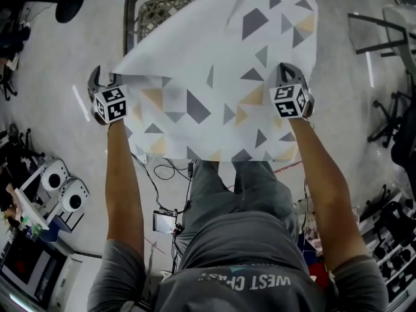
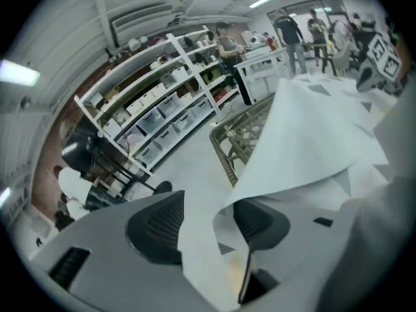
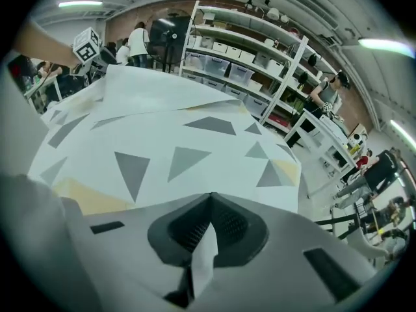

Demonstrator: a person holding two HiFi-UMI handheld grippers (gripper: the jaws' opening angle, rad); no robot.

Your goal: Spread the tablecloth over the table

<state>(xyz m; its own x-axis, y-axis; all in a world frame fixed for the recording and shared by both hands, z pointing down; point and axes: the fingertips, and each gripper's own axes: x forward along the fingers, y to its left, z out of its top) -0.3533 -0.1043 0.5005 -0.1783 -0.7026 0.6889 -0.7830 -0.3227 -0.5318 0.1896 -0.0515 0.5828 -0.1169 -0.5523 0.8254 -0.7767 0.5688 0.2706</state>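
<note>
Tablecloth (image 1: 214, 90) pinched in right gripper (image 3: 209, 203); left gripper (image 2: 208, 225) released, edge loose between; head view hides this.

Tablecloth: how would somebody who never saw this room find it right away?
Follow the person's arms out to the left gripper and right gripper. The tablecloth is the big sheet between them, partly covering a wicker-topped table. Only it has grey and tan triangles on white; the floor around is plain and pale.
</note>
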